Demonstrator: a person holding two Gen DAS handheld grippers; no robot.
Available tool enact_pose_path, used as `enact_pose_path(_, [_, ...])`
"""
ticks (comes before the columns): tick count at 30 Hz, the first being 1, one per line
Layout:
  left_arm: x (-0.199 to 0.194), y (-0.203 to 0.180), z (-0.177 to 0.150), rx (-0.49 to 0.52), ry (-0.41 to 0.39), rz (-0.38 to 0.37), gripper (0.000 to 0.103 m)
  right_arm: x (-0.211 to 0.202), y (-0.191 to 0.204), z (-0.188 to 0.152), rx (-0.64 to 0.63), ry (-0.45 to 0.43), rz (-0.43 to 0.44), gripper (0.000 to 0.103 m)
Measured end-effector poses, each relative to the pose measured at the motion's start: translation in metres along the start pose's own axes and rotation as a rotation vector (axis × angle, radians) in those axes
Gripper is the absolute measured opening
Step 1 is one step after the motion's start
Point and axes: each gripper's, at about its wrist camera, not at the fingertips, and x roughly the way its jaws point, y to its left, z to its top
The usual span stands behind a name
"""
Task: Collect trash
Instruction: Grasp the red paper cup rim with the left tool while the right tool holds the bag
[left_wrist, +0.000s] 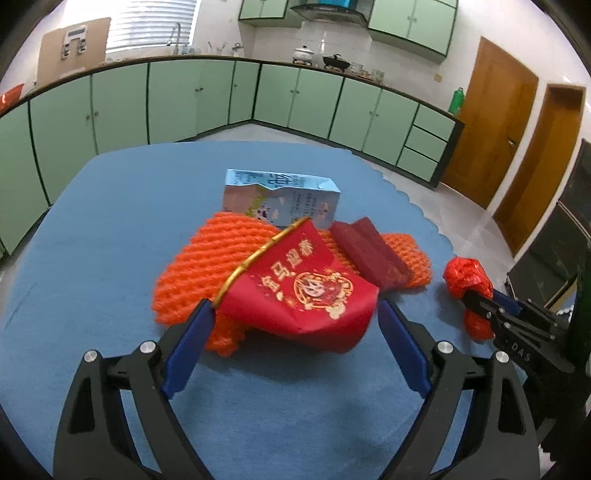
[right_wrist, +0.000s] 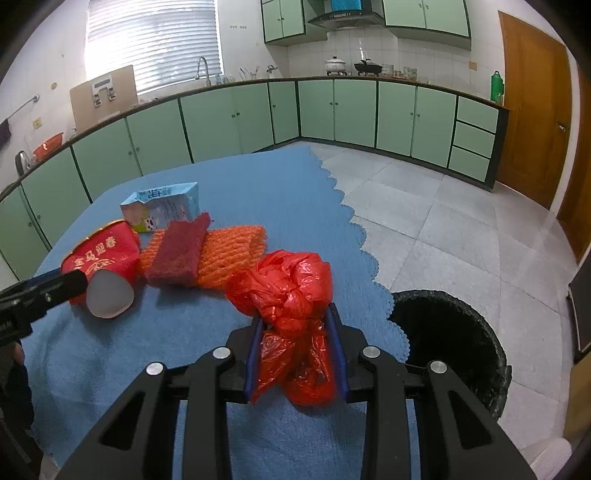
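Your right gripper (right_wrist: 297, 328) is clamped on the crumpled red plastic bag (right_wrist: 291, 295), which sits near the right edge of the blue tablecloth (right_wrist: 155, 332); both blue pads press on the bag. Your left gripper (left_wrist: 295, 321) has its jaws wide apart, and the red paper cup (left_wrist: 303, 291) lies on its side between the tips; from this view you cannot tell whether the pads touch it. Behind the cup lies the orange foam net (left_wrist: 195, 266), with a dark red flat packet (left_wrist: 373, 254) resting on top of it, and further away stands the light blue milk carton (left_wrist: 280, 199), dented at the top. These things are crowded together, so the net is just beside the left finger (left_wrist: 192, 339) and the cup leans on it. The near part of the cloth, in front of both grippers, is bare. The right wrist view shows what the left one does not: the scalloped cloth edge on the right, the tiled floor (right_wrist: 461, 221) beyond it, and a bin with a black liner (right_wrist: 454, 339) standing just beside the table, below the bag. It shows also the white bottom of the cup, turned toward you. The left view shows the green cabinets (left_wrist: 184, 99) far behind.
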Motion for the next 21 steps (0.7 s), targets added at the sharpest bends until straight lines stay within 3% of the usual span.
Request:
enact_pose_path(8, [-0.002, -0.025, -0.007, 0.048, 0.023, -0.058, 0.084, -0.004, -0.008, 0.002, 0.018, -0.009, -0.009, 0.031])
enact_pose_path(21, [0.011, -0.036, 0.002, 0.068, 0.030, 0.024, 0.088, -0.006, -0.015, 0.003, 0.039, -0.017, -0.012, 0.031])
